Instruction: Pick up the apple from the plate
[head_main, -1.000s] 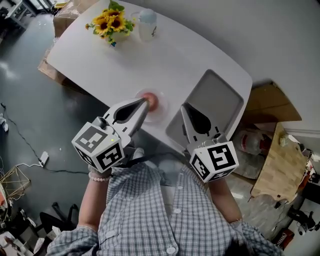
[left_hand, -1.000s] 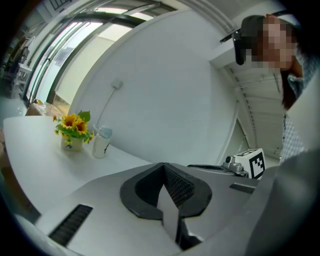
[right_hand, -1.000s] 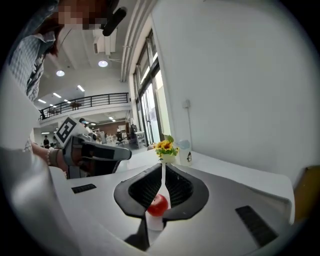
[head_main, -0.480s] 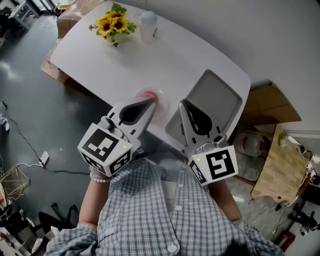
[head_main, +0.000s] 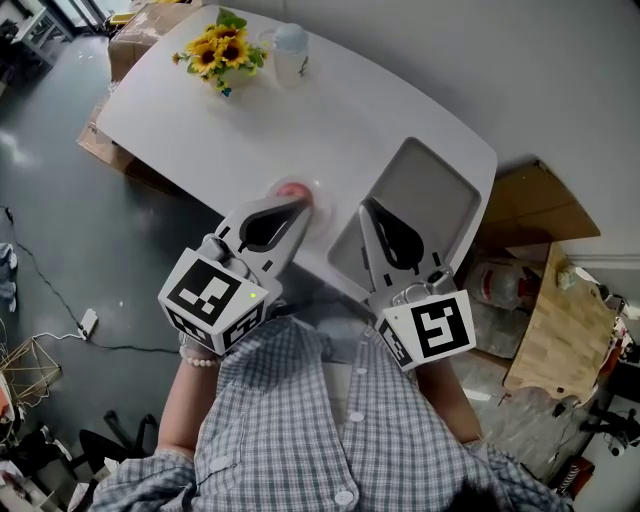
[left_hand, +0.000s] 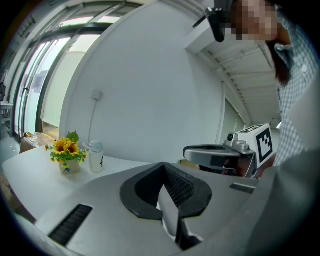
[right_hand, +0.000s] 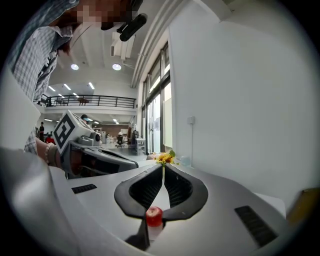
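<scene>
Head view: round red apple (head_main: 291, 190) on pale round plate (head_main: 316, 186).

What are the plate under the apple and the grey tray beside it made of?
The plate looks like clear glass or plastic: the white table shows through its rim around the apple. The tray looks like matte grey plastic, perhaps coated metal: even colour, no glare, rounded moulded corners.

- The apple (head_main: 291, 190) lies on the plate (head_main: 318, 192), near the counter's (head_main: 340, 120) front edge.
- The tray (head_main: 425, 190) lies just right of the plate.
- The flowers (head_main: 218, 47) and a bottle (head_main: 289, 50) stand side by side at the counter's far left end.
</scene>
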